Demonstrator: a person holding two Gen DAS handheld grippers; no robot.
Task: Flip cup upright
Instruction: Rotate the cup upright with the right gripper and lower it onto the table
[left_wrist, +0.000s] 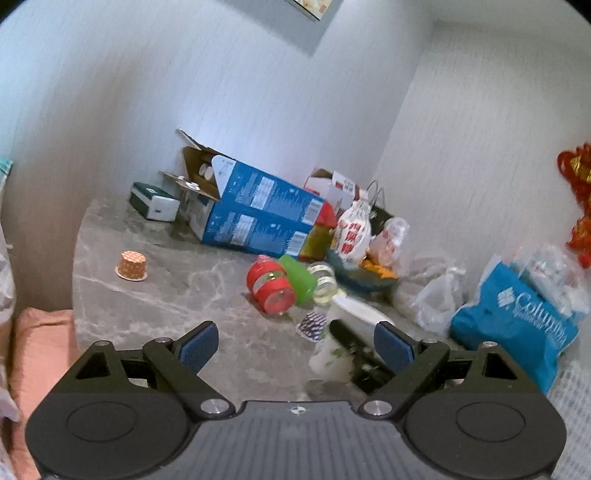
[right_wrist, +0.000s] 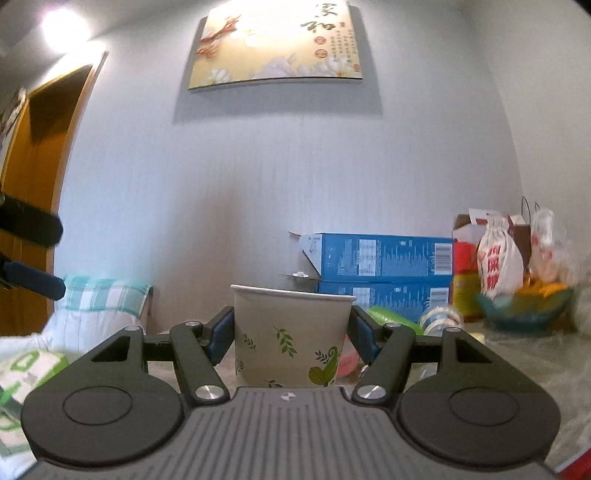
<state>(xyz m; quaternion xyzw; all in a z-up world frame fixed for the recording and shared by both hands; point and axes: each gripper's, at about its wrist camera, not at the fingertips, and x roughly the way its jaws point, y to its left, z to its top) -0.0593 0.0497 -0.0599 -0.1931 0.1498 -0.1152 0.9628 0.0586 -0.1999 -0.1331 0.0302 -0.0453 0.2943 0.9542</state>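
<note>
The paper cup stood mouth up between the pads of the right tongs, which gripped it on both sides, low over the marble surface. The flip itself looked done; setting down and letting go seemed to remain. The left tongs hung wide and held nothing. Bottles and a blue bag crowded the far and right sides, while open room lay leftward, toward an orange cup near the surface's edge.

The white paper cup with green leaf prints stands upright, mouth up, on the grey marble table.
</note>
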